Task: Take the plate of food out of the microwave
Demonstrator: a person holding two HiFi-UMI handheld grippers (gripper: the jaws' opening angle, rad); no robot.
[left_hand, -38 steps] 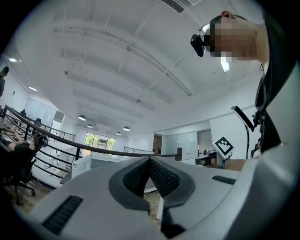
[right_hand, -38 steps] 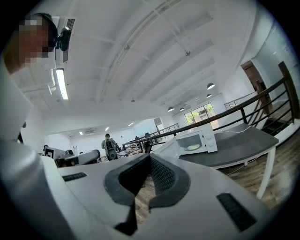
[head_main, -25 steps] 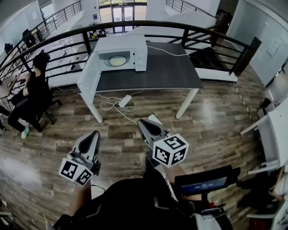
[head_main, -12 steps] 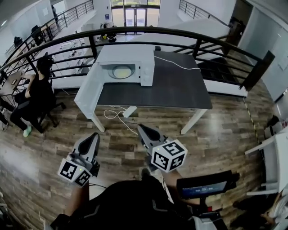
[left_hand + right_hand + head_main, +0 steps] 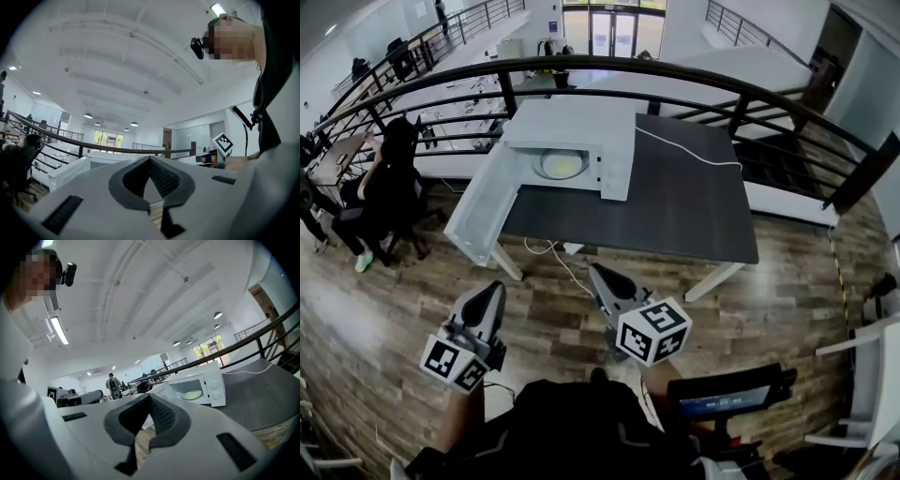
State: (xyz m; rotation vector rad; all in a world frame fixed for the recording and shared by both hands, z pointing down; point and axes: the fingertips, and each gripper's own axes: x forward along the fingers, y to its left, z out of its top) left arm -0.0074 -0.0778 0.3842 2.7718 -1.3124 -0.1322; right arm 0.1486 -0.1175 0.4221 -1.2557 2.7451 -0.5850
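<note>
A white microwave (image 5: 581,141) stood at the left end of a dark table (image 5: 675,206), its door (image 5: 483,211) open wide to the left; a plate of yellowish food (image 5: 561,166) lay inside; a white cable (image 5: 684,149) trailed across the tabletop. A black railing (image 5: 738,111) curved behind the table; the left gripper (image 5: 492,292) and right gripper (image 5: 600,275) hung over the wooden floor (image 5: 787,309), well short of the table.

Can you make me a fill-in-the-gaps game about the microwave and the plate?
The white box-shaped microwave on the dark grey table has its white door swung ____.
The round plate of yellowish food lies ____ the microwave.
The jaws of the left gripper and the right gripper are both ____.
Between those jaws there is ____.
Missing words: open, inside, shut, nothing.
</note>
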